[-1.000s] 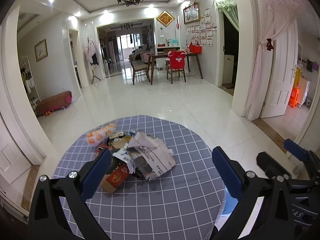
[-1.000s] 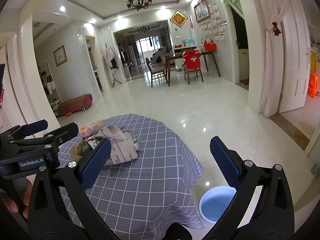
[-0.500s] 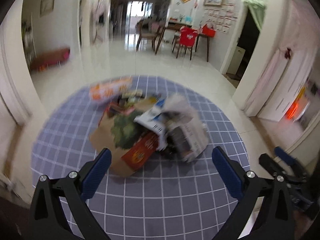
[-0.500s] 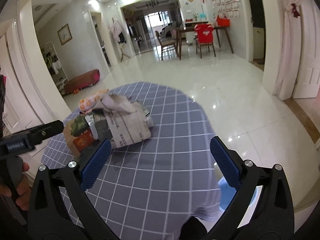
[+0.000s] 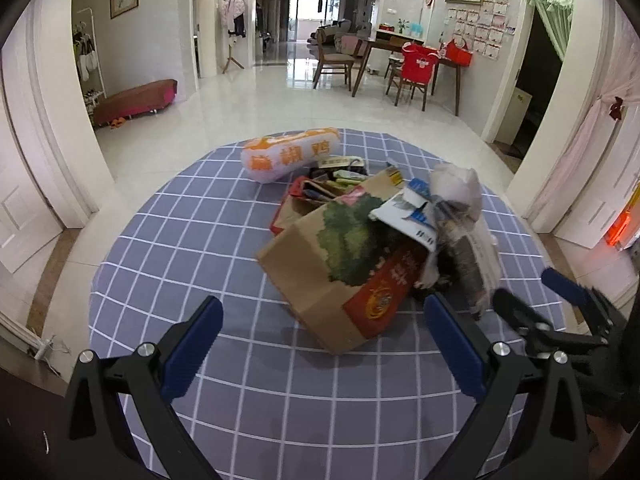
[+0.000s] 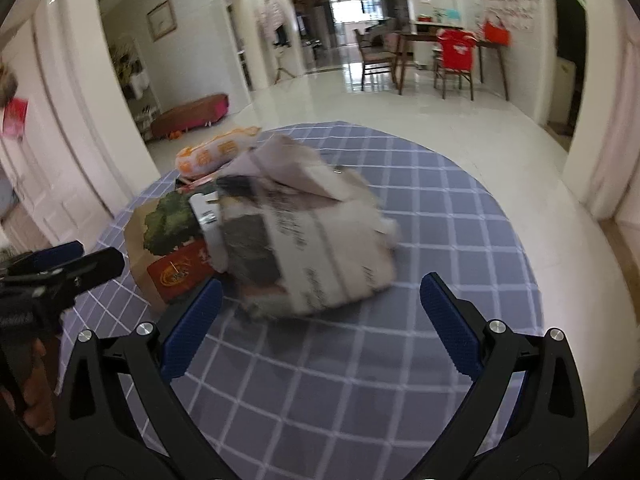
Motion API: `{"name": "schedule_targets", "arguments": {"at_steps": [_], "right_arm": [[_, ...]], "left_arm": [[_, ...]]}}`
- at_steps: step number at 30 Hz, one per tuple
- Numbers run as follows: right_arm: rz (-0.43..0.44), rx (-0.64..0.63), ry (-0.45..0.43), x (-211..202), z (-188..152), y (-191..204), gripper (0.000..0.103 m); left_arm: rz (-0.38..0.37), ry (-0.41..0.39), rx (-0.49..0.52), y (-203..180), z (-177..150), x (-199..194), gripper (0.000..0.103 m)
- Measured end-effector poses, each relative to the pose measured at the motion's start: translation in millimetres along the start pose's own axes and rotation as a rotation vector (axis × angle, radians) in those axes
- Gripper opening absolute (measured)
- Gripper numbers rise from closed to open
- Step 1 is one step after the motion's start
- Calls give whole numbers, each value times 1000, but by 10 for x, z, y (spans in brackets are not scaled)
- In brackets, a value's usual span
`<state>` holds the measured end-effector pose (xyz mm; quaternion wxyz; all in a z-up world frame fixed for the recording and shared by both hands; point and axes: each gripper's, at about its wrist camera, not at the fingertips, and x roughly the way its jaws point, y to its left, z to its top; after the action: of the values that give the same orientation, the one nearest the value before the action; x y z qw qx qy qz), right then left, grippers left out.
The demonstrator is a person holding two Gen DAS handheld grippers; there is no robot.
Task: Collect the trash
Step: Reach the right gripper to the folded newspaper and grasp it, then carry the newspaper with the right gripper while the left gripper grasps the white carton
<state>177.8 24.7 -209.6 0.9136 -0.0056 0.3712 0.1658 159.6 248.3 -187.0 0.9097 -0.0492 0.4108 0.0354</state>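
Round table (image 5: 168,240) with a blue checked cloth, the landmark for all positions below. A heap of trash lies around its centre. Largest item: a brown cardboard box (image 5: 340,276) printed with a green tree and a red panel, tipped on its side at the near edge of the heap; judged light and fairly stiff, best taken across a flap or a wall edge. Against the box's right side, and partly over it, lies crumpled newspaper (image 6: 308,240), judged very light, soft and compressible; any raised fold should serve as a hold, though loose sheets may separate when lifted. On the far side of the box lies an orange-and-white snack bag (image 5: 292,152), judged light and slippery. Small wrappers (image 5: 340,174) sit between bag and box. Left gripper (image 5: 320,344): jaws spread wide, empty, touching nothing, over the cloth just short of the box. Right gripper (image 6: 318,326): likewise spread wide and empty, its jaws flanking the near edge of the newspaper without evident contact.
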Motion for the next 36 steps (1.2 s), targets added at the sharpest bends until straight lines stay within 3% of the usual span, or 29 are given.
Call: {"name": "schedule_targets", "arguments": {"at_steps": [4,7,8,10,11,15,19,25,27,29,33,35,36], "right_arm": [[-87,-113,21,229,67,233,97],[-65,-73,16,330,105,185,96],[-50,-41,15,341,117,128,93],[-38,-3,25,356,128,9,64],[-41,6,24,361,135,-31,56],[15,67,7,357,150,-232,50],[47,97,-60,178,188,-341,31],[138,239,-109,-53,177,-769,25],[181,280,-106,-79,164,-893,25],[197,297,-111,-136,154,-973,25],[167,291,-122,-163,101,-1046,25],[198,312,-126,-148,78,-1087,26],[195,312,-129,-164,66,-1063,26]], "left_arm": [[13,-3,6,35,-17,-3,99],[6,-2,11,45,-25,-12,99],[1,-3,15,42,-32,-20,99],[-12,-9,34,3,-36,-39,99],[-15,-9,41,-26,-37,-45,99],[-50,-6,62,-191,1,-2,99],[-83,-3,95,-418,55,57,99],[-135,6,81,-616,197,247,98],[-146,17,57,-634,256,341,92],[-163,40,21,-623,312,447,78],[-181,59,-36,-642,399,641,67],[-166,59,-44,-660,437,712,55],[-168,55,-44,-668,451,725,55]]}}
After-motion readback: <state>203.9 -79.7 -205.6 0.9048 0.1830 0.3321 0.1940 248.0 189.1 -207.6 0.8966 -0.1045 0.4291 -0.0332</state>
